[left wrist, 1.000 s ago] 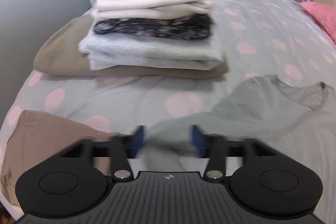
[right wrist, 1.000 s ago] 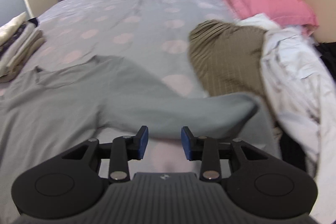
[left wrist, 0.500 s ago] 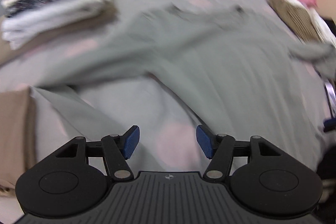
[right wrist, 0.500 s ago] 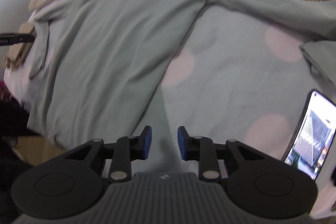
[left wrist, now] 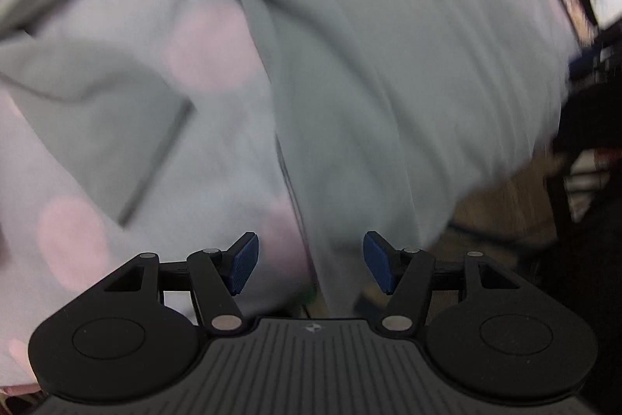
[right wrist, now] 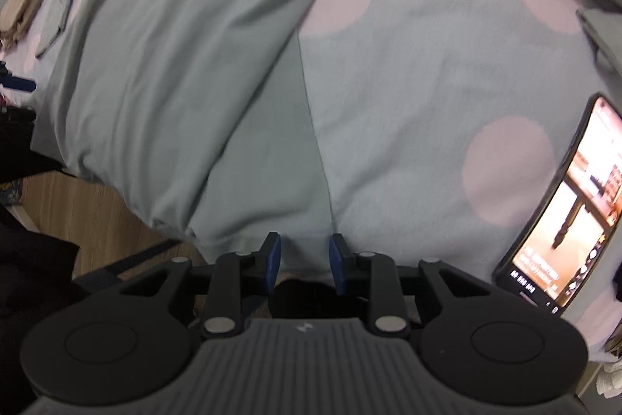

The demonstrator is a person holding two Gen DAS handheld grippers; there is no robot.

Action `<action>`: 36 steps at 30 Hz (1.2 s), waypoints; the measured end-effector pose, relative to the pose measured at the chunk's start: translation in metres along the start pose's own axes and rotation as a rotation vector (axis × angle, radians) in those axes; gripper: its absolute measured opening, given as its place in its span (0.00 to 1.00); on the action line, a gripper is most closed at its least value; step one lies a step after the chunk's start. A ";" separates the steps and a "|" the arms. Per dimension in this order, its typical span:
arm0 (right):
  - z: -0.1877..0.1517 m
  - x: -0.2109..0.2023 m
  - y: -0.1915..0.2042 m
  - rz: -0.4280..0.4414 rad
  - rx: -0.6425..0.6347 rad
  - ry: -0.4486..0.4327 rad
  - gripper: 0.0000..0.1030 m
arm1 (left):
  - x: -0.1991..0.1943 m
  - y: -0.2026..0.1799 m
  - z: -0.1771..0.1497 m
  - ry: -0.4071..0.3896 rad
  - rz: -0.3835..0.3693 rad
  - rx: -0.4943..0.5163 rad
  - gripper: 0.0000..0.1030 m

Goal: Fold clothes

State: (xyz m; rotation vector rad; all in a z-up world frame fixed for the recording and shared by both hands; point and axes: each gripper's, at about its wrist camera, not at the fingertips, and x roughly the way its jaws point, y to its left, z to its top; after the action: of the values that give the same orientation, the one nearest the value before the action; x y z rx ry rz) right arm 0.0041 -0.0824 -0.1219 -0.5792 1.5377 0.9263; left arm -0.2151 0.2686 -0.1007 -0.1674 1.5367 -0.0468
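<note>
**Left wrist and right wrist: shirt spread flat, folding not begun**

Left wrist: blurred. The left hand-held gripper points down at the bed, its jaws wide apart and empty, just above the side edge of the grey shirt. No fold shows.

Right wrist: the shirt lies spread across the dotted bed, its hem at the bed's edge. The right hand-held gripper has just been narrowing its jaws over the hem corner; the pads have not yet pinched it. A lit phone lies nearby. Judging by this, every fold remains.
</note>
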 end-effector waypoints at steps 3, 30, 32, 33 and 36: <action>-0.003 0.003 0.000 -0.006 0.002 0.004 0.07 | 0.009 -0.005 -0.002 0.021 -0.011 0.015 0.50; -0.055 -0.080 0.046 -0.142 -0.192 0.002 0.03 | -0.036 0.007 0.002 -0.031 -0.110 -0.050 0.55; -0.050 -0.077 0.046 -0.139 -0.187 -0.001 0.07 | -0.017 0.002 0.003 0.014 -0.093 -0.035 0.55; -0.048 -0.078 0.046 -0.141 -0.188 -0.007 0.08 | -0.010 0.000 0.003 0.027 -0.085 -0.027 0.55; -0.044 -0.082 0.048 -0.145 -0.206 -0.030 0.16 | 0.009 -0.006 0.003 0.069 -0.072 -0.007 0.52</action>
State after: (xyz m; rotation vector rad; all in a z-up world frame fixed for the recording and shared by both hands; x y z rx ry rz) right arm -0.0444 -0.1024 -0.0311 -0.8098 1.3631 0.9837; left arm -0.2112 0.2613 -0.1091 -0.2286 1.5992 -0.1045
